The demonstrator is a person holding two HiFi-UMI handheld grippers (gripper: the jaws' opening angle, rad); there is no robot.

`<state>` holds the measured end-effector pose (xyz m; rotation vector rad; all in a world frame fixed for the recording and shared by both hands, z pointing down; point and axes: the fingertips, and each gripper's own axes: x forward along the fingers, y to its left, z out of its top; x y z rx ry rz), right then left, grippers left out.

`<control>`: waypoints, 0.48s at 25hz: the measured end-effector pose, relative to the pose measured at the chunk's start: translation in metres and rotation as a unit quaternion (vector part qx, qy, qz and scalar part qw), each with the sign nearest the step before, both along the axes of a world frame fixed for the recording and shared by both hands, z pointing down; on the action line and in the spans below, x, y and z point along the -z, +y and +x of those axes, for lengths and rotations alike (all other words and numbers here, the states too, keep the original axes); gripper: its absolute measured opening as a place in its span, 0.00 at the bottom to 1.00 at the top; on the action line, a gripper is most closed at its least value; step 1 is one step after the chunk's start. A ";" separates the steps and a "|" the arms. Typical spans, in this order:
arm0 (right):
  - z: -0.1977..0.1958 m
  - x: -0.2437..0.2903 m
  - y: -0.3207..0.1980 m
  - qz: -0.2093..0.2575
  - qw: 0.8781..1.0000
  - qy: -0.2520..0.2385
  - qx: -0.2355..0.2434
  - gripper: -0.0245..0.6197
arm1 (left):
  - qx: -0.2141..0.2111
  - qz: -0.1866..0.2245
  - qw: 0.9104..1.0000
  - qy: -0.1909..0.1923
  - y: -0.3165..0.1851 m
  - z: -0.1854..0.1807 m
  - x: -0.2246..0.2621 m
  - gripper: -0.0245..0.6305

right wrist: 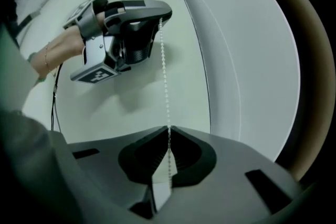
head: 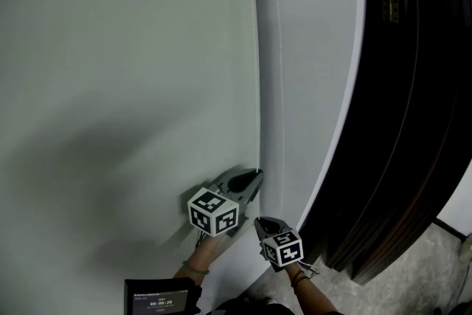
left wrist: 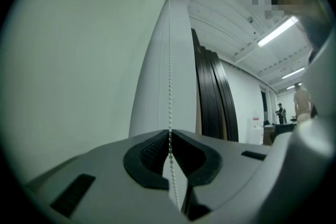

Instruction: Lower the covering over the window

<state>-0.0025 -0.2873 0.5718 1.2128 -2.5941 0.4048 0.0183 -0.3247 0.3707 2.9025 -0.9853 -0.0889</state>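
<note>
Running straight up and down, the bead chain (left wrist: 169,60) has its long axis vertical and passes through both tools. The left gripper (left wrist: 169,131) has its jaws closed on this chain; the chain rises taut from the jaw tips, along the edge of the pale covering (head: 125,70), which hangs flat just to the left of the jaws. The right gripper (right wrist: 168,127) is also closed on the same chain, lower down. From its jaws the chain goes up in a straight line to the tips of the left gripper, which is above it and a little to the left. A short piece of chain continues down behind each pair of pads. Dark panels (head: 413,85) lean to the right of both grippers.
</note>
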 end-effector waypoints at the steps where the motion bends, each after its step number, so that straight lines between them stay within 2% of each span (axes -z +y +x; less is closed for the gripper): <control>1: 0.002 -0.020 0.006 -0.022 1.000 0.006 -0.002 0.07 | 0.003 -0.016 1.000 -0.010 0.002 0.001 -0.022 0.06; 4: 0.012 -0.075 0.025 -0.086 0.996 -0.002 -0.014 0.07 | 0.013 -0.059 0.998 -0.026 0.009 0.002 -0.079 0.06; 6: 0.012 -0.097 0.038 -0.108 0.994 0.000 -0.010 0.07 | 0.019 -0.070 0.997 -0.039 0.014 0.002 -0.105 0.06; 9: 0.012 -0.108 0.053 -0.106 0.994 0.003 -0.003 0.07 | 0.023 -0.065 0.996 -0.057 0.017 0.005 -0.122 0.06; 12: 0.022 -0.092 0.052 -0.094 0.995 -0.029 -0.022 0.10 | 0.024 -0.064 0.996 -0.062 0.013 0.005 -0.123 0.06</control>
